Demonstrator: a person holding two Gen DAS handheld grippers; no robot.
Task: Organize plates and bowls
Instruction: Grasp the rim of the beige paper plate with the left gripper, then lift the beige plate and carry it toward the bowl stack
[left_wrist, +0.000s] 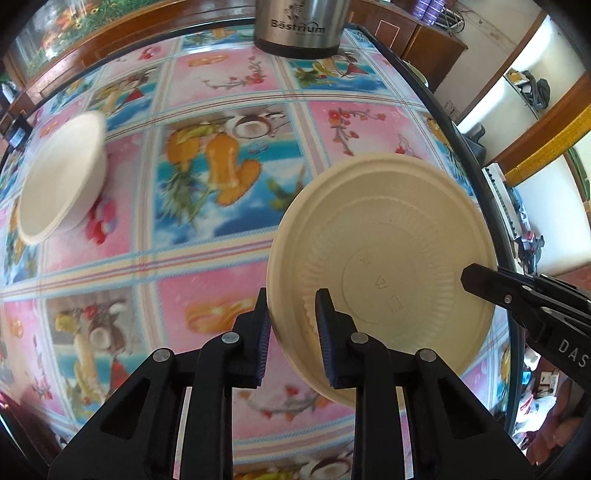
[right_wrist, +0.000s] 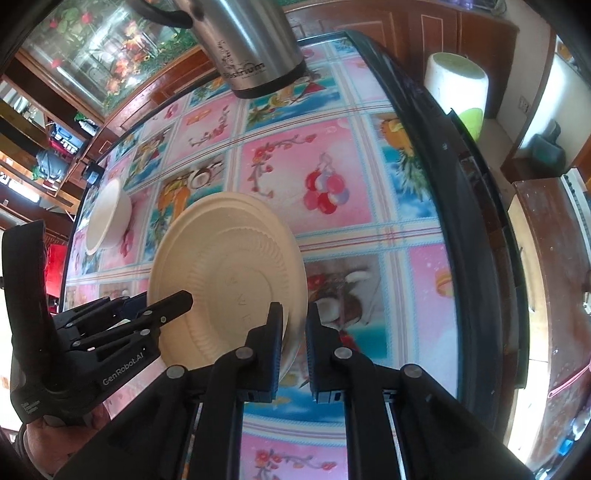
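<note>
Plate (left_wrist: 384, 258) sits pinched between your 2 grippers: left gripper (left_wrist: 291, 325) clamps its left rim, right gripper (right_wrist: 295, 332) its right; bowl (left_wrist: 61, 177) lies far left.

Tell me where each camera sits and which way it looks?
Left wrist view: sits on the left gripper, looking down its fingers at the plate it pinches; the right gripper's fingertip pokes in at the right.
Right wrist view: sits on the right gripper, looking down at the same plate's other edge; the left gripper and a hand show at the left.
Both share the plate, the bowl, the kettle and the table.
</note>
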